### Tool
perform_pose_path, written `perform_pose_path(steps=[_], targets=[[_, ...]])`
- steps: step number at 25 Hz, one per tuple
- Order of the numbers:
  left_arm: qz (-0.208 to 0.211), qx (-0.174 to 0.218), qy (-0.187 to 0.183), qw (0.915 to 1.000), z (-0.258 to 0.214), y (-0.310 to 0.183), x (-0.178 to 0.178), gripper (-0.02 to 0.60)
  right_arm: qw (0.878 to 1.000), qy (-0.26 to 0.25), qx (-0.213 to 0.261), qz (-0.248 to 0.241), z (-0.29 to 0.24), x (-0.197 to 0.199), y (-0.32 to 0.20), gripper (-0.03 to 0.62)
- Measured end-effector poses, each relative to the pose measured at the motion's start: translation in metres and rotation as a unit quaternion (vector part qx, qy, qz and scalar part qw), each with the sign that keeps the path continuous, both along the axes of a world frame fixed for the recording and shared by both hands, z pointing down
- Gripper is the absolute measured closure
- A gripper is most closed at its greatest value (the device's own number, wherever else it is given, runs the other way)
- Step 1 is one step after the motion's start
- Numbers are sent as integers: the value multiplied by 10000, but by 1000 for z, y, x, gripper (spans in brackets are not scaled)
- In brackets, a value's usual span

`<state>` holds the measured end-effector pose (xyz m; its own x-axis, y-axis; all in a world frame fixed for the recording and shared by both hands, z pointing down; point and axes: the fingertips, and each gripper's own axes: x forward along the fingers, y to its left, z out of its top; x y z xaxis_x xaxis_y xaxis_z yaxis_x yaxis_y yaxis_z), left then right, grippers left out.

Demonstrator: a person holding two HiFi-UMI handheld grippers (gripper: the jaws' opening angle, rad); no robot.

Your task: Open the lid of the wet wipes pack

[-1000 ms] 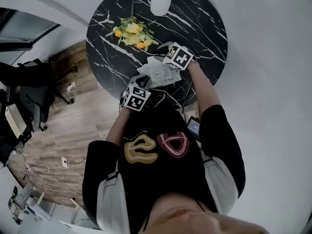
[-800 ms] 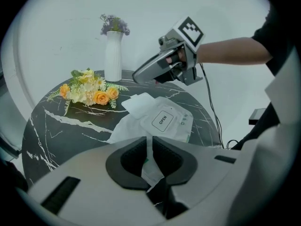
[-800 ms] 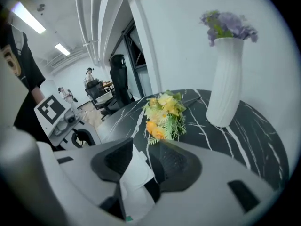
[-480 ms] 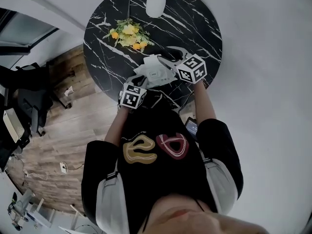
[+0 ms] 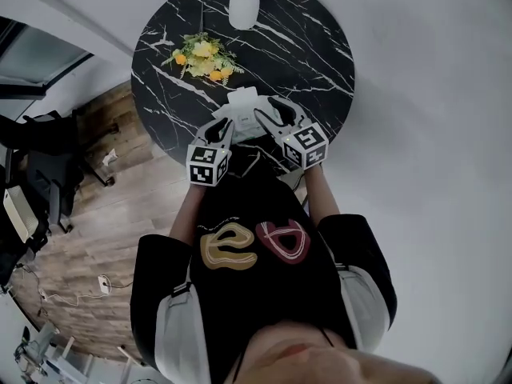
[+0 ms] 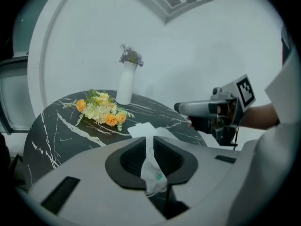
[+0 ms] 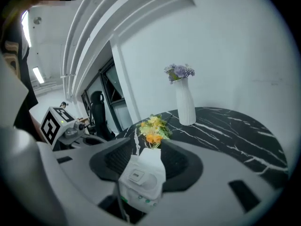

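The white wet wipes pack (image 5: 242, 106) is near the front edge of the round black marble table (image 5: 312, 46). My left gripper (image 5: 226, 126) comes at it from the near left. In the left gripper view the left gripper (image 6: 153, 147) is shut on the pack's thin film edge (image 6: 153, 171). My right gripper (image 5: 272, 110) points at the pack from the near right. In the right gripper view the pack (image 7: 141, 175) lies lid up between the right gripper's (image 7: 146, 152) wide jaws, and I see no pad pressing on it. The lid (image 7: 136, 174) looks closed.
A white vase (image 5: 242, 10) with purple flowers stands at the table's far edge. A yellow and orange bouquet (image 5: 200, 57) lies at the table's left. Left of the table, a dark chair (image 5: 48, 150) stands on the wooden floor. The person's torso is close behind both grippers.
My right gripper left the pack's far right side and swung back towards the person, beside the left gripper. My left gripper rose a little and keeps its hold on the pack's edge.
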<state>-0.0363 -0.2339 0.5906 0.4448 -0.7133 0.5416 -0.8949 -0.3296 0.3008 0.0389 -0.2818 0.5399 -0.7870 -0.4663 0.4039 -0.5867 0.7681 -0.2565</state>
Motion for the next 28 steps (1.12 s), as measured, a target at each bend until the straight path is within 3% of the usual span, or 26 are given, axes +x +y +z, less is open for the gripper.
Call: perform_pose_path(steps=[3,9,16,28], targets=[[-119,299,131,9994,-20,2,4,525,9990,-360,-89,264,-11,7,12,395],[-89,1034,-95,9946,-64,5,14,535,9977,-231,278,580,-20,19,26,467],[-304,1146,27,9929,-77,16,19,540,9945,-181,484,913,-24,32,46,582],[-361,1200,-170,9920,-76,37,29,545,9932,-28,745,896,-21,39,65,583]])
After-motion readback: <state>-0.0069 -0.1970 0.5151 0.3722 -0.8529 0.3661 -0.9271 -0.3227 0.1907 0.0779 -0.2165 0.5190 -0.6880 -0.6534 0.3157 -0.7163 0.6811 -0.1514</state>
